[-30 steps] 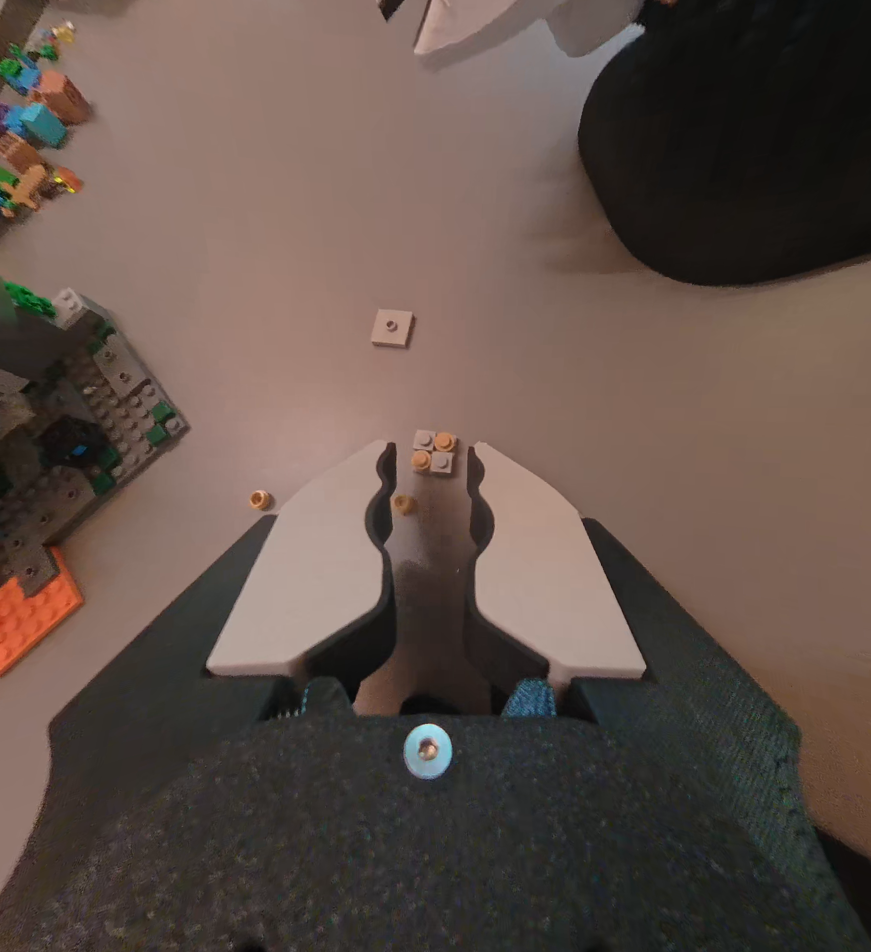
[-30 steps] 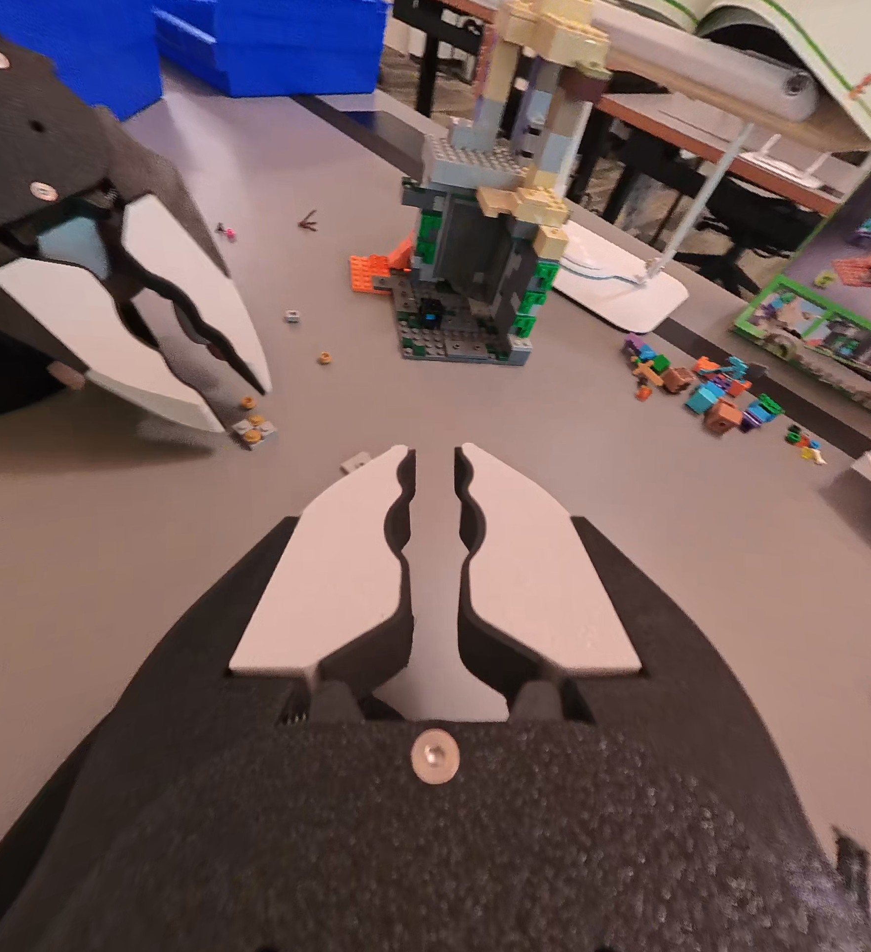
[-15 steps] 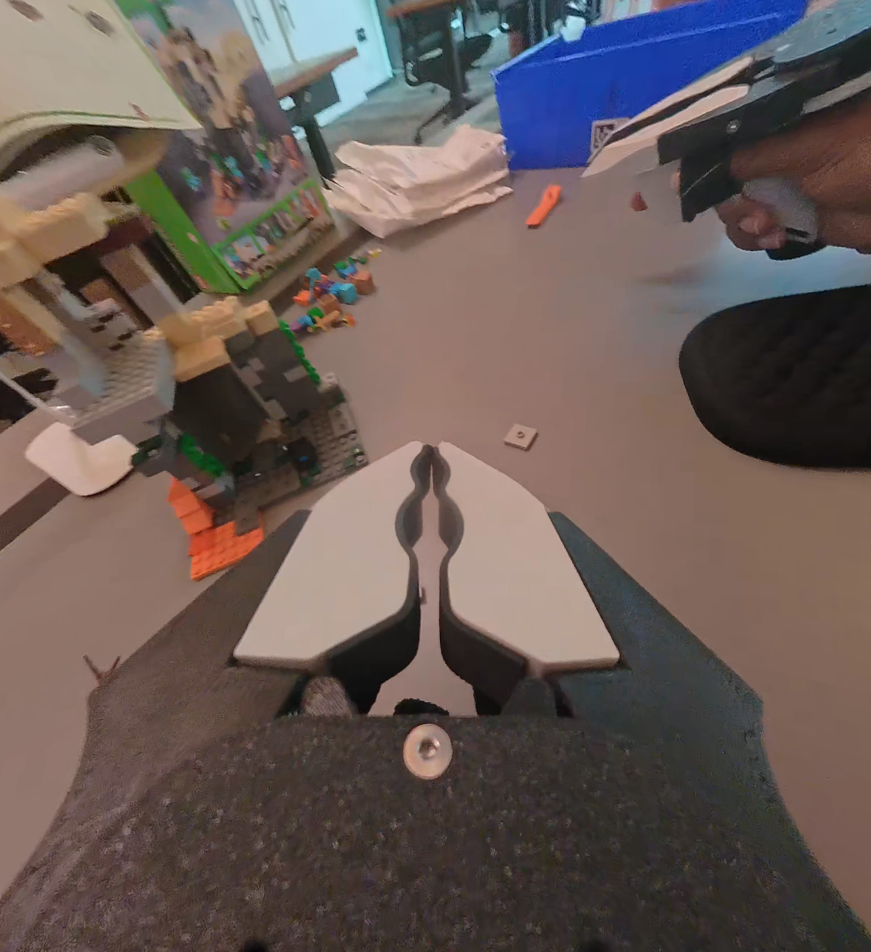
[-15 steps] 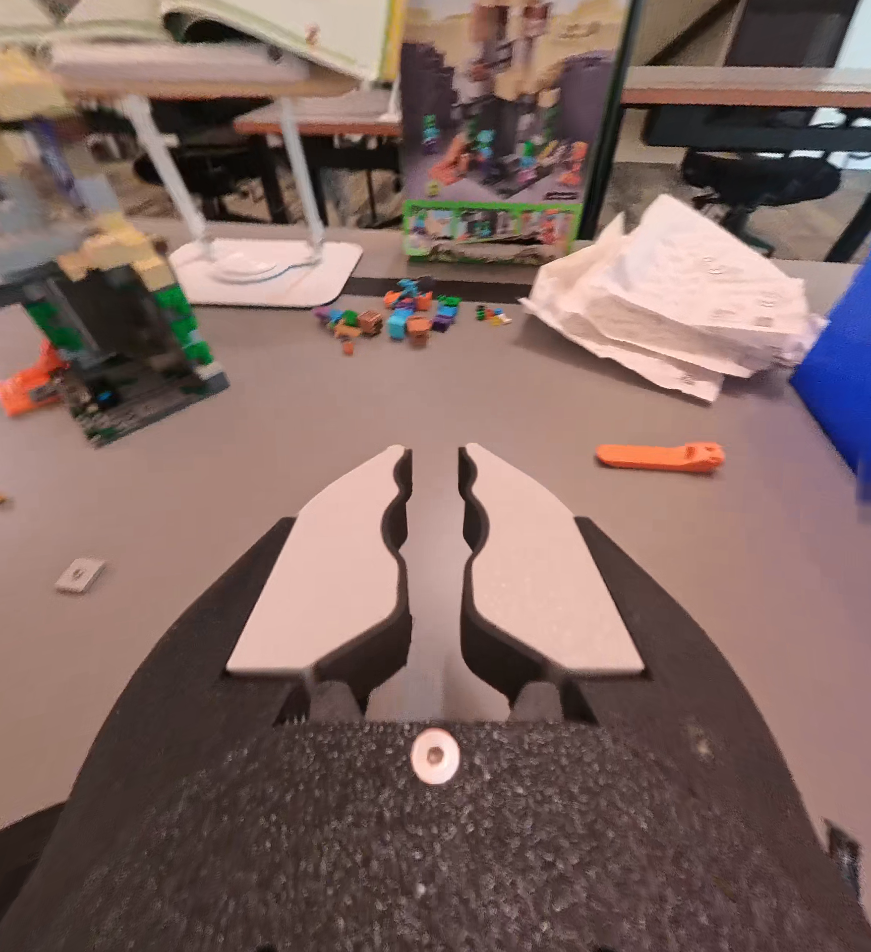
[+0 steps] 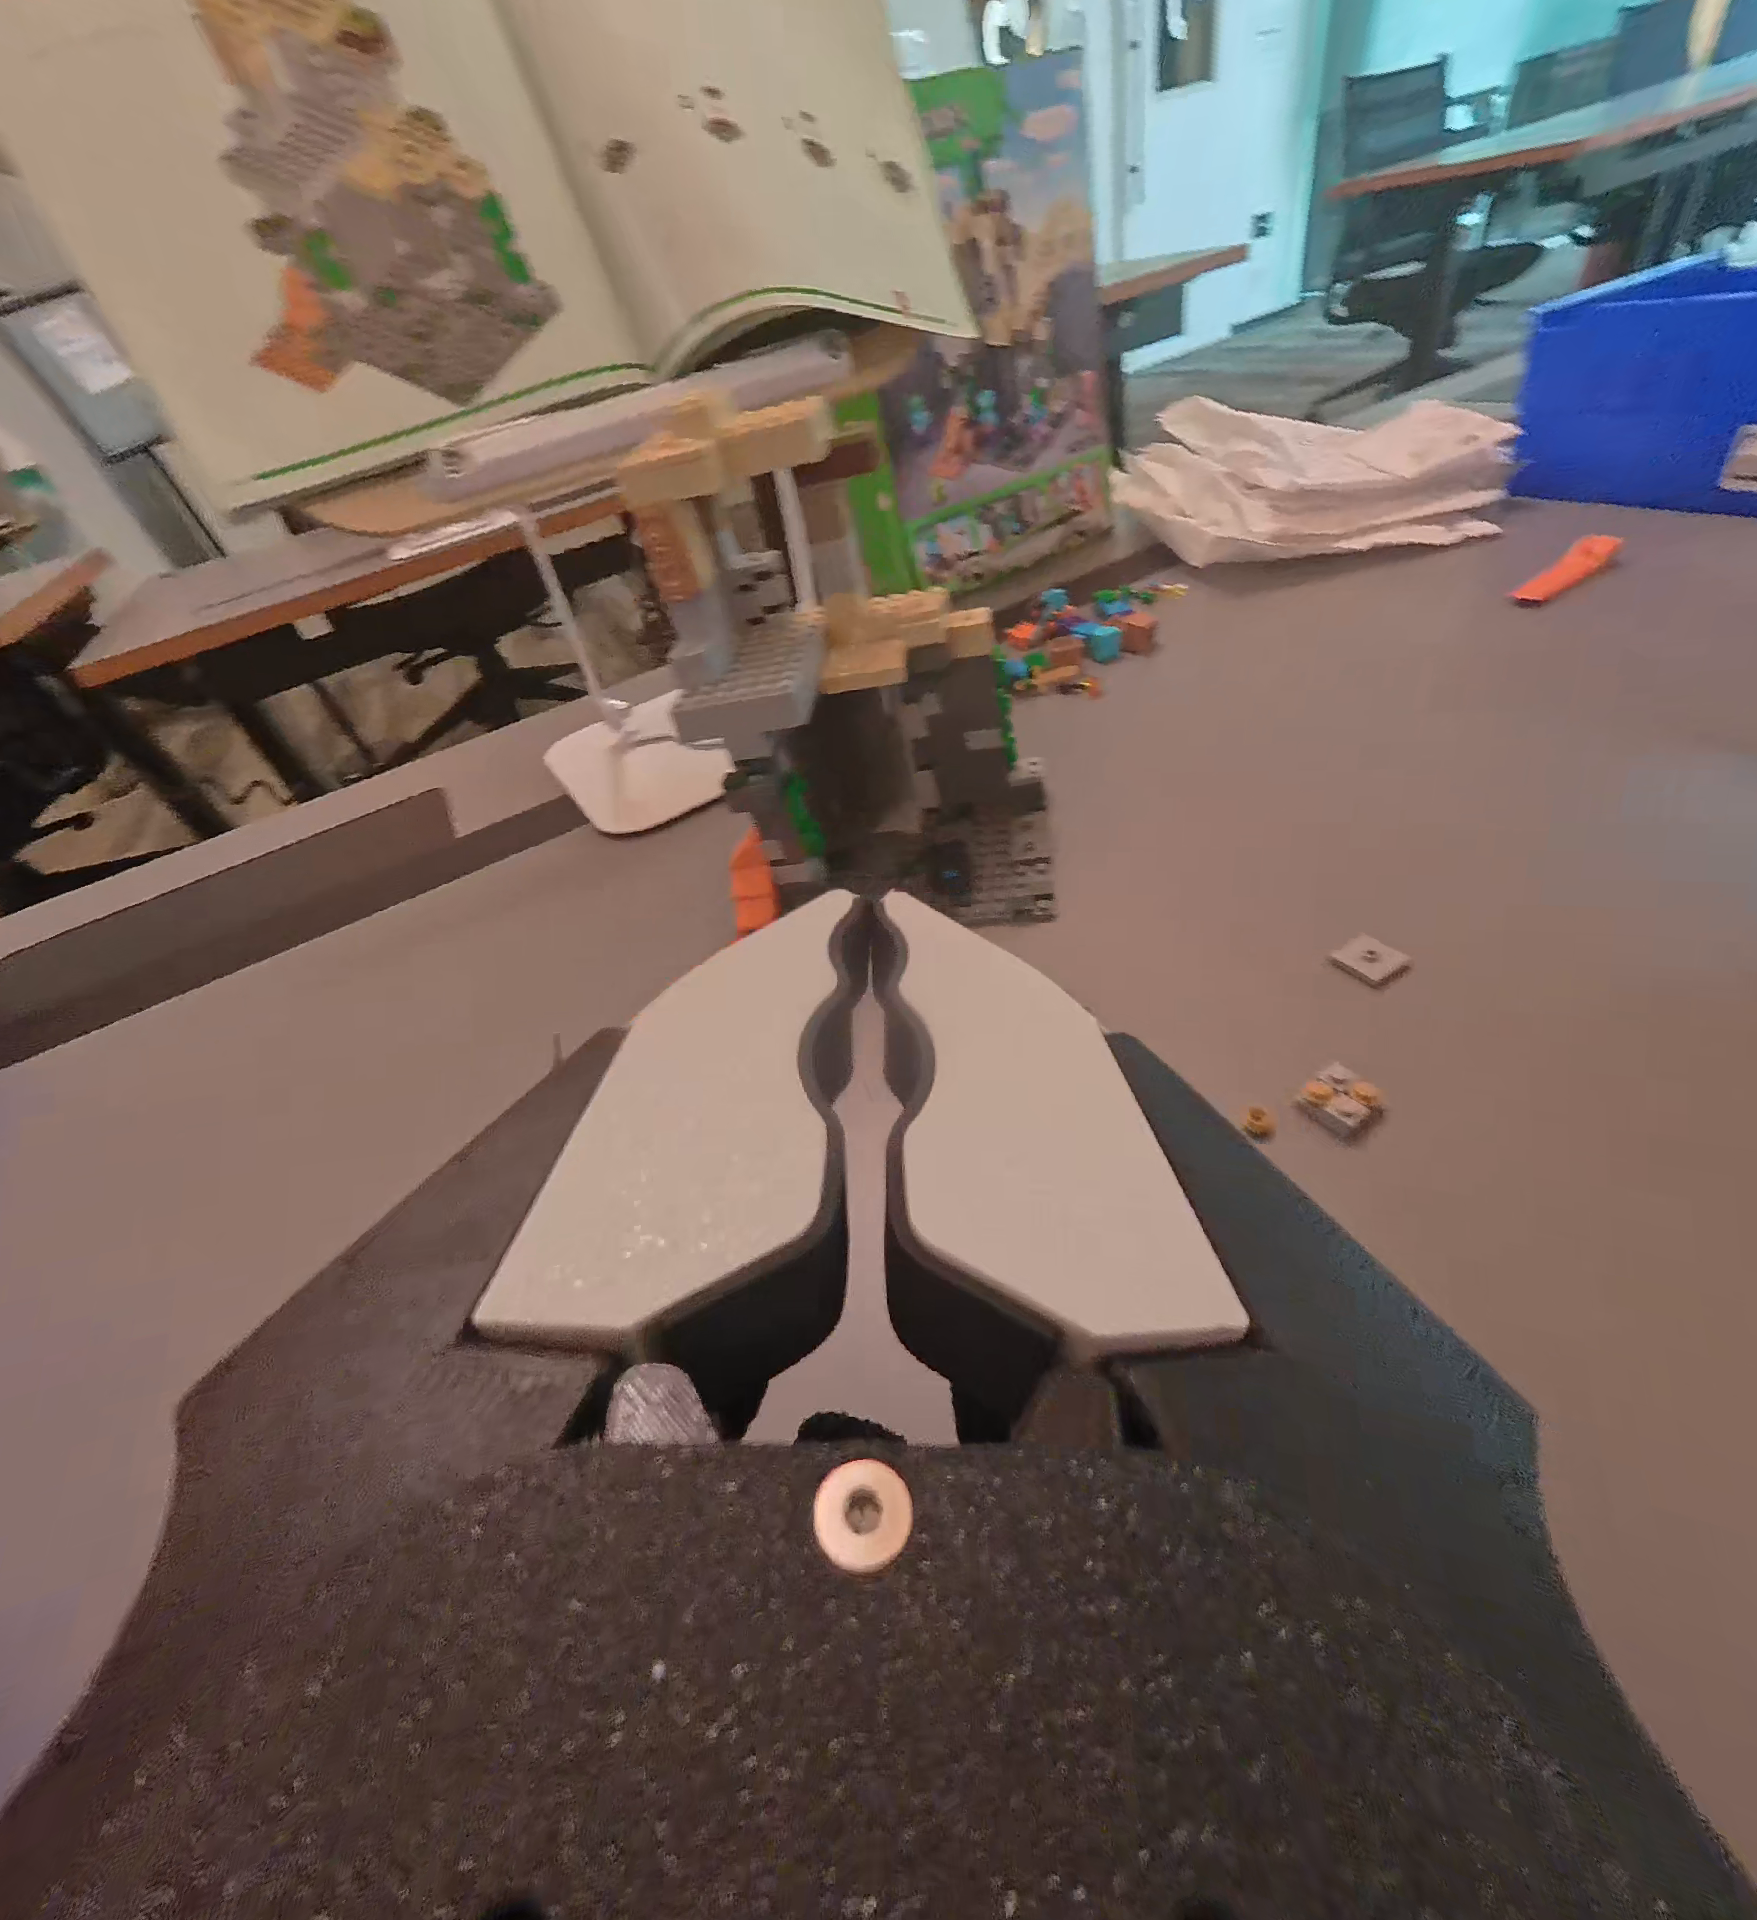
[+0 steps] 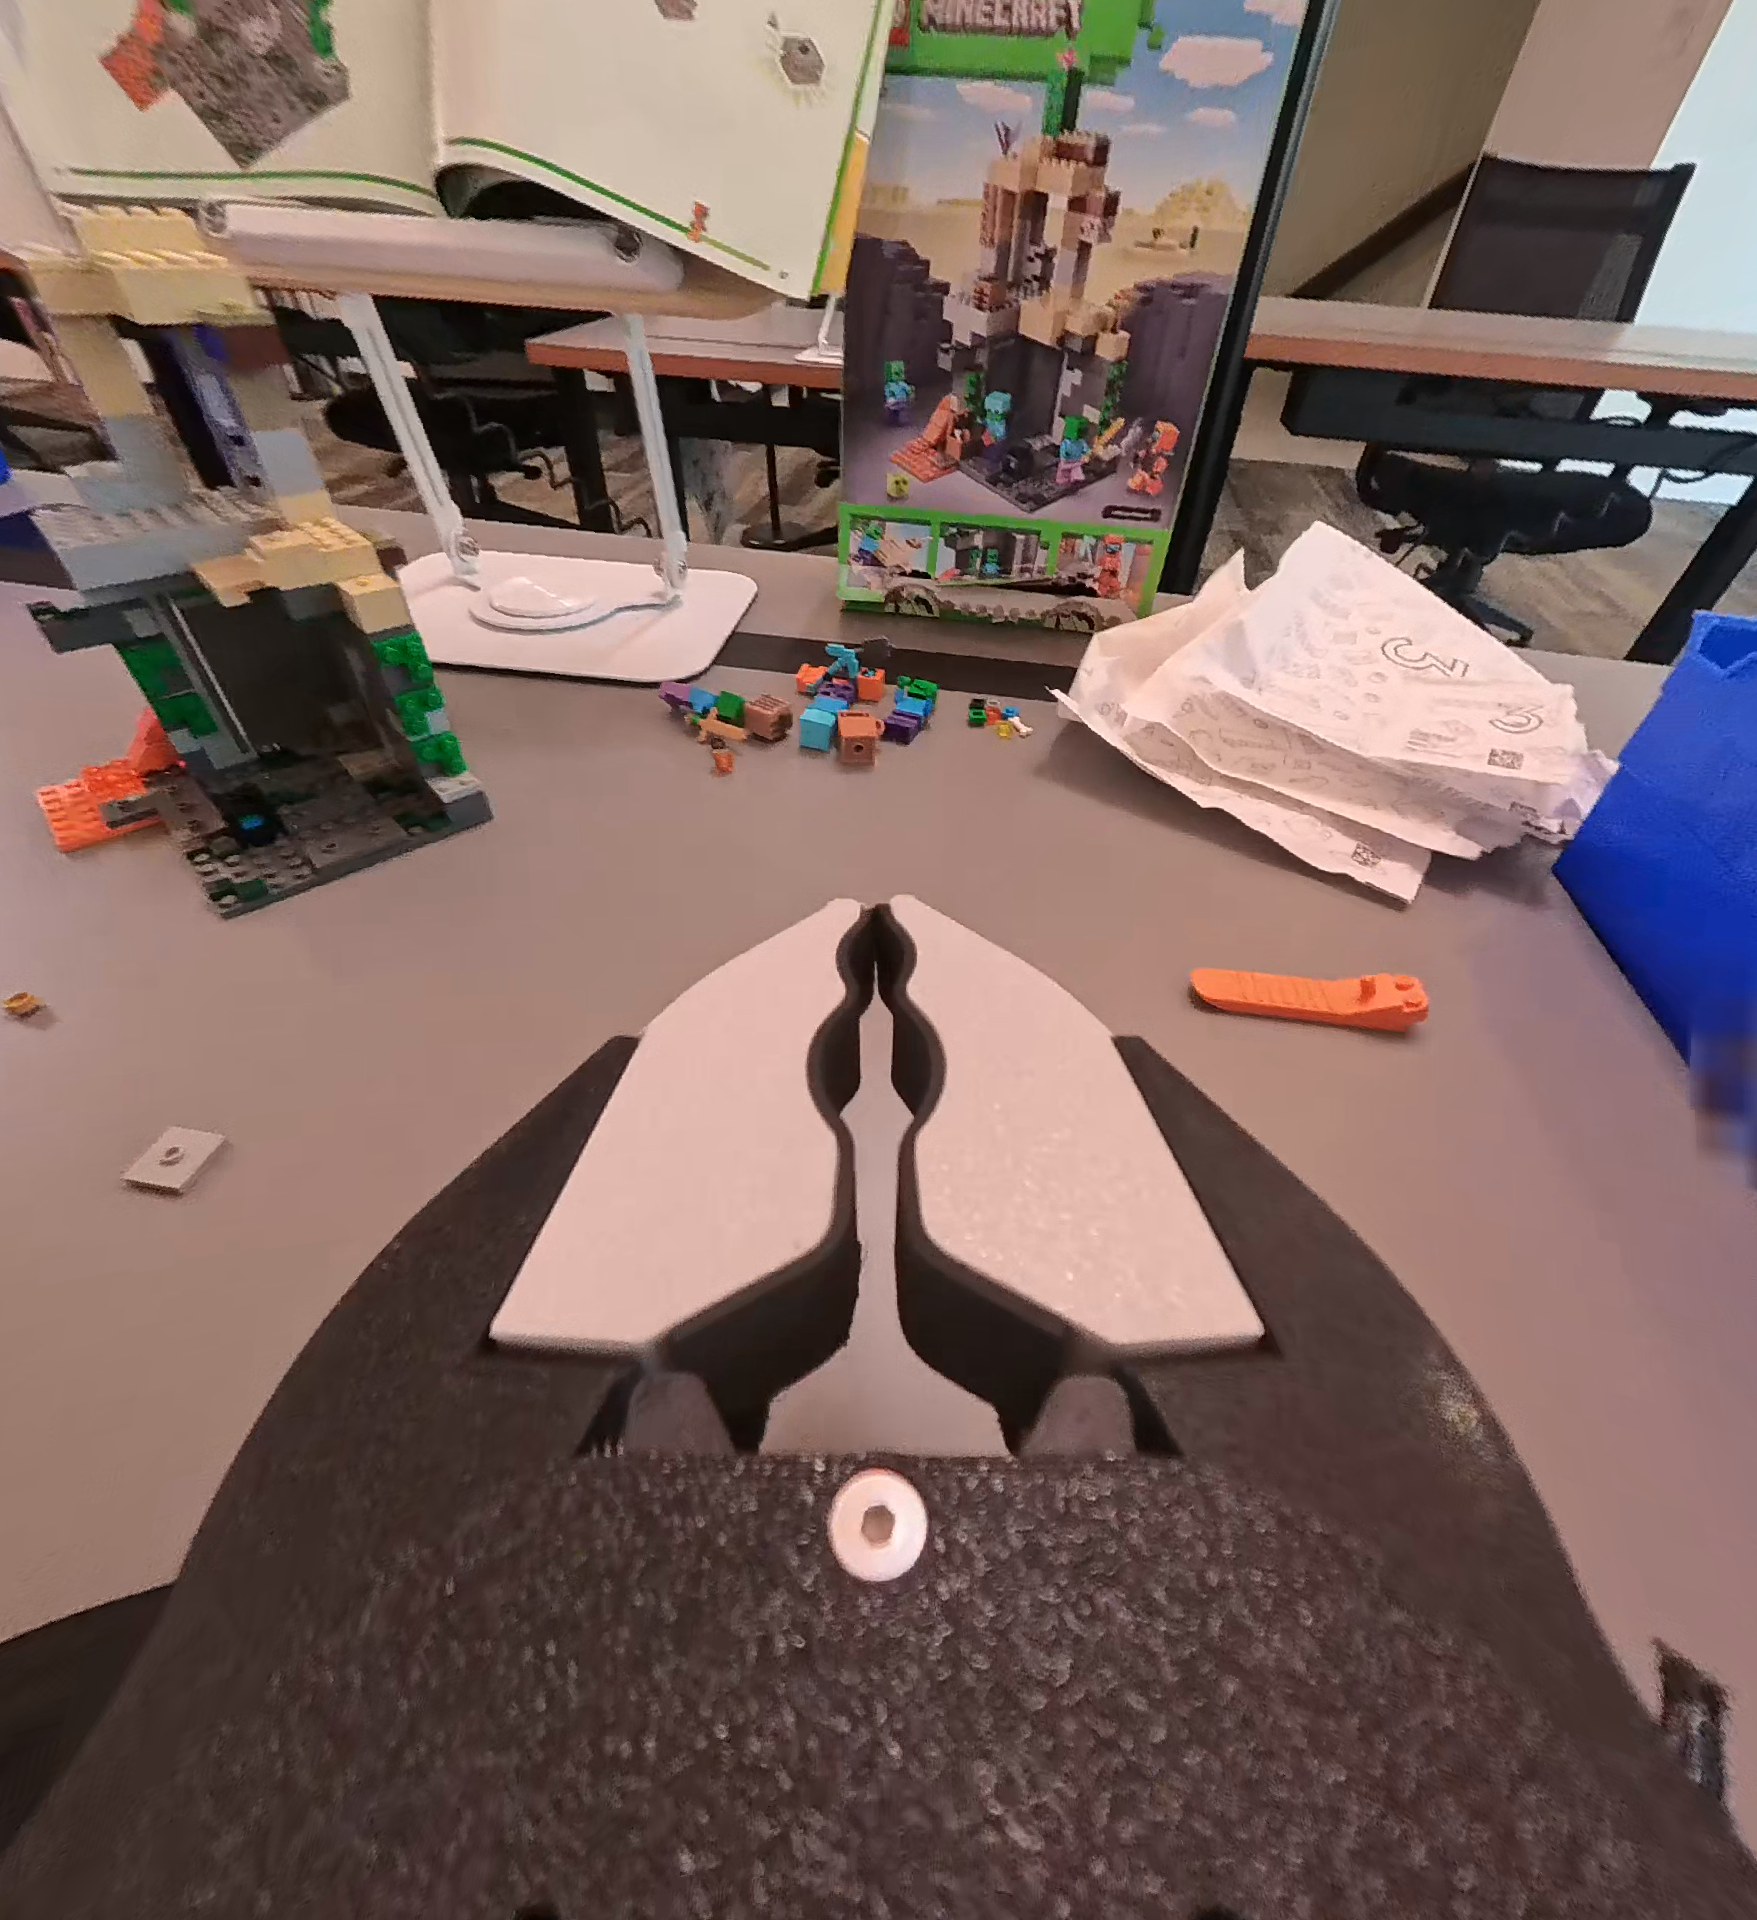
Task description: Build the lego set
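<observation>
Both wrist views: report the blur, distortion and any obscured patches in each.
Left wrist view: motion blur smears the lego build and the open instruction booklet; the left gripper stays crisp; wide-angle bending curves the table edge. Right wrist view: sharper overall, the orange brick separator clear, the build's top softened, a mosaic patch over the blue bin at the right edge.

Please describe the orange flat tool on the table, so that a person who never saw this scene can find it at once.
Start from the big blue bin at the right edge of the grey table. In front of the crumpled white paper bags beside it lies the orange tool, alone and flat. It is long and wedge-shaped, unlike the small blocky bricks.
</observation>
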The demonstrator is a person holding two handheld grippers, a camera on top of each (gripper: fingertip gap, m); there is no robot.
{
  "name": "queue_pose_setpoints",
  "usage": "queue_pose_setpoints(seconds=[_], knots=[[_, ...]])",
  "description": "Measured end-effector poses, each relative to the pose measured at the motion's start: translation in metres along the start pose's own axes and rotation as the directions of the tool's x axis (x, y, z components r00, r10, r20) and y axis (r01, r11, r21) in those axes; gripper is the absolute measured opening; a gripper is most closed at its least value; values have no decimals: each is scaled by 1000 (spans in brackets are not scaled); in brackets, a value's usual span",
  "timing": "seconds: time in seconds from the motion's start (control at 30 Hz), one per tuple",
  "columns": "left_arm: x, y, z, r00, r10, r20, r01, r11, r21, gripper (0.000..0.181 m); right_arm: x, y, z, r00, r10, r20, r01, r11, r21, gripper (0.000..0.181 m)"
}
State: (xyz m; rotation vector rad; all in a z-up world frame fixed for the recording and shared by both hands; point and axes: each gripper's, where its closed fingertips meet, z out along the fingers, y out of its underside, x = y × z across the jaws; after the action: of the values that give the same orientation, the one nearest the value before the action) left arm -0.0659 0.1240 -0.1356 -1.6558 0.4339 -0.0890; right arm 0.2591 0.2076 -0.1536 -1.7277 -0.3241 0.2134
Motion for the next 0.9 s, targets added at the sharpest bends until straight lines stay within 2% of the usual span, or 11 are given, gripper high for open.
queue_pose_setpoints(seconds=[0.13,0.27,0.43,0.9], knots=[[-14,-1,-8,996,-62,65,60,998,25,0,-18,-6,-4,997,-40,70,37,998,40,0],[-12,0,-11,996,-63,57,61,998,29,0,-52,-14,-10,970,-160,184,140,983,117,0],[-6,-1,-11,999,-32,37,31,999,33,0,-83,-19,-18,920,-289,265,241,950,199,0],[1,1,-12,1000,0,-6,0,1000,31,3,-105,-9,-23,866,-298,400,235,951,201,3]])
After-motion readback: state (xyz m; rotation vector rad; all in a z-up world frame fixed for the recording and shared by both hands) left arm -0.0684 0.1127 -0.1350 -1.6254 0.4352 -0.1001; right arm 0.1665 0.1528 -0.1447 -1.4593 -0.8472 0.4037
